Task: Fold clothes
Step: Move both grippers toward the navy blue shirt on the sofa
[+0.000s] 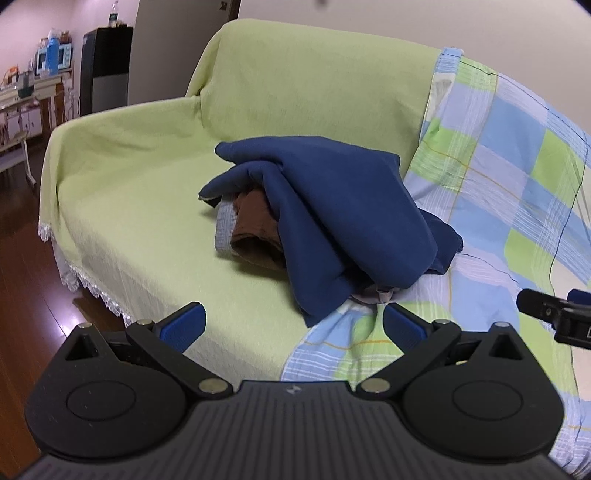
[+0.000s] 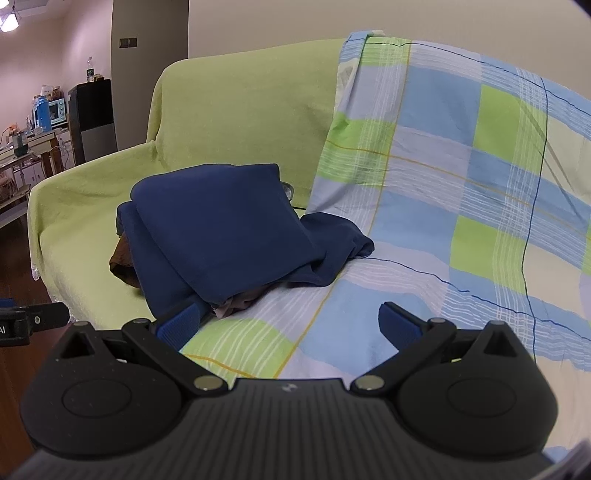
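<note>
Only leftward, striped cloth beneath pile.

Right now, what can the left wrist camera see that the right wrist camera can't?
Only the left wrist view shows the light striped cloth tucked beside the brown cloth, and the right gripper's tip at the edge.

Only the right wrist view shows the ceiling lamp, the wall switch, and the left gripper's tip.

Both show the blue garment heaped on the green sofa cover, the checked sheet, the black fridge, and open fingers holding nothing.
</note>
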Demonstrator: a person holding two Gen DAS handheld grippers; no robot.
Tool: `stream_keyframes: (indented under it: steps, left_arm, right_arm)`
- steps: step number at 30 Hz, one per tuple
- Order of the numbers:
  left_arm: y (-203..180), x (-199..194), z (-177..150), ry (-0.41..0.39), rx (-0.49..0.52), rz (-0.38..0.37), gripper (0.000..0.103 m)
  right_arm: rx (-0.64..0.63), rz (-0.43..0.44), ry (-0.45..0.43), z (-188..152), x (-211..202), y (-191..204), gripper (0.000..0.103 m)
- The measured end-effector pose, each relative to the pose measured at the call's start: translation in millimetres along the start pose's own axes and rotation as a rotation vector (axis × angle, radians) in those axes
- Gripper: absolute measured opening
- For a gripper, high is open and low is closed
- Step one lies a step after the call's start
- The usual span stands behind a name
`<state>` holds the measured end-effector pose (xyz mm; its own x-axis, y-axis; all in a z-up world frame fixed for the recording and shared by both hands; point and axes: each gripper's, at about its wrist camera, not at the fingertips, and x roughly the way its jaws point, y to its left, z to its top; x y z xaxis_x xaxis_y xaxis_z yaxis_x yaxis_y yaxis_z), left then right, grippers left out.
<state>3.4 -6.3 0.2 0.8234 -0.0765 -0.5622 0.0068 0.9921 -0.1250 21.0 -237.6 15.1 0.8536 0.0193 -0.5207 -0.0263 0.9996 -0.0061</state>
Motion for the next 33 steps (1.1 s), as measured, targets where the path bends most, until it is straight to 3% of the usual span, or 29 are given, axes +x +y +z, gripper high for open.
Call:
stream_keyframes:
  steps: [3,7,13,26,33]
  left_arm:
    - [0,1,-12,-0.02,-0.042,-0.037,0.103]
    - [20,19,8,0.057,-0.059,-0.081,0.103]
    - [19,26,6,0.062,-0.041,-0.084,0.103]
    - [29,48,-3,0.104,-0.051,-0.102,0.103]
    - [35,59,-2,0.1,-0.02,-0.069,0.103]
  right_arm:
    - [0.004,0.01,0.008,-2,1,-1,0.102]
    - [0.009,0.024,0.018,-5,2,-1,0.102]
    - [0.003,0.018,0.003,-15,2,-7,0.102]
    - [-0.036,-0.03,0.08,-17,20,-4,0.102]
    - [-0.064,-0.028,0.106,-16,34,-1,0.102]
